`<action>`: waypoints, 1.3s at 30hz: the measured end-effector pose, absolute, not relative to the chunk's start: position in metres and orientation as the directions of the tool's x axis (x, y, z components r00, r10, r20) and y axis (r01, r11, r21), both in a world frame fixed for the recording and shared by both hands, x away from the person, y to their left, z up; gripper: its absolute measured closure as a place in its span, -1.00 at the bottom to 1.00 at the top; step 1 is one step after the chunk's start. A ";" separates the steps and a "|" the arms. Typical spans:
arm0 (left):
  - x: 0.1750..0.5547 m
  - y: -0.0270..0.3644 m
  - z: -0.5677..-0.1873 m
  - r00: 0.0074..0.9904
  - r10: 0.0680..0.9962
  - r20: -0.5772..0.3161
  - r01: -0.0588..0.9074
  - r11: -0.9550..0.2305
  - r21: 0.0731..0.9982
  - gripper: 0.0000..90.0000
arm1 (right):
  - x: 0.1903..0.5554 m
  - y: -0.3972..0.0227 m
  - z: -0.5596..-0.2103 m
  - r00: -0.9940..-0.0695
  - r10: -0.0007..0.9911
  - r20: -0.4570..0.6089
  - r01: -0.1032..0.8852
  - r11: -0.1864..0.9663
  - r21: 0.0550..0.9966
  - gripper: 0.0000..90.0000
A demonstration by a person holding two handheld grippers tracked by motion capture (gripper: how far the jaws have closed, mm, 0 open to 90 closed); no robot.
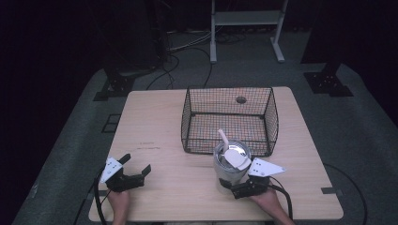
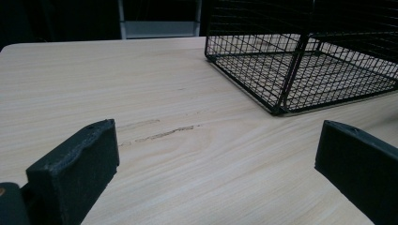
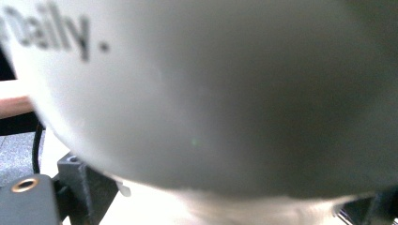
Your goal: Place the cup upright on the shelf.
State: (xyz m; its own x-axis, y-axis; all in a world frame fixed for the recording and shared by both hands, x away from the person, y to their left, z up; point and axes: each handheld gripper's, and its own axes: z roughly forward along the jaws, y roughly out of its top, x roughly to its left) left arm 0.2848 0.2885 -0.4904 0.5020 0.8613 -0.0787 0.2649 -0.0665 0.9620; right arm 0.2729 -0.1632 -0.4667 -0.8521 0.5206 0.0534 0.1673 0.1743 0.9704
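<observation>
A pale grey canister [image 1: 229, 171] stands on the wooden table [image 1: 155, 122], just in front of a black wire basket [image 1: 187, 117]. A white scoop [image 1: 232, 153] sticks out of its open top. My right gripper [image 1: 233, 183] is shut on the canister's lower part from the near side. In the right gripper view the canister [image 3: 211, 93] is a blurred close-up with dark print, its sides reaching the jaws low at both edges. My left gripper [image 1: 136, 171] rests open near the table's front left, holding nothing. Bare wood lies between its jaws [image 2: 216, 140], and the basket [image 2: 281, 79] is ahead to the right.
The basket holds nothing and takes up the table's middle back. A round hole [image 1: 241, 100] in the tabletop lies behind it. Off the far edge are cables [image 1: 187, 47] on the dark floor, stand bases, and a white frame [image 1: 246, 28].
</observation>
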 end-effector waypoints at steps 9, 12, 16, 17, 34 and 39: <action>0.285 0.289 -0.490 0.503 0.861 -0.078 0.265 -0.068 0.962 -1.00 | 0.274 -0.164 -0.464 -0.853 0.519 0.043 0.166 0.193 0.967 -0.81; 0.285 0.289 -0.490 0.503 0.861 -0.078 0.266 -0.068 0.962 -1.00 | 0.274 -0.164 -0.463 -0.855 0.517 0.047 0.172 0.198 0.965 -0.81; 0.285 0.289 -0.490 0.505 0.860 -0.076 0.266 -0.071 0.961 -1.00 | 0.275 -0.166 -0.462 -0.853 0.519 0.065 0.188 0.189 0.964 -0.81; 0.285 0.289 -0.490 0.505 0.860 -0.076 0.266 -0.071 0.961 -1.00 | 0.276 -0.167 -0.462 -0.853 0.516 0.072 0.195 0.188 0.963 -0.81; 0.285 0.289 -0.490 0.502 0.861 -0.080 0.266 -0.066 0.962 -1.00 | 0.288 -0.163 -0.419 -0.890 0.453 0.051 0.143 0.171 0.975 -0.80; 0.284 0.289 -0.490 0.504 0.860 -0.080 0.265 -0.066 0.962 -1.00 | 0.296 -0.158 -0.399 -0.897 0.440 0.026 0.112 0.171 0.979 -0.80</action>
State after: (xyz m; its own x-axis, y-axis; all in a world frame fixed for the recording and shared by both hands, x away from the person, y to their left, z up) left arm 0.2843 0.2894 -0.4901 0.5039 0.8601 -0.0796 0.2648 -0.0661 0.9620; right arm 0.2962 -0.1581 -0.3991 -0.8975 0.4403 0.0262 0.1125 0.1711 0.9788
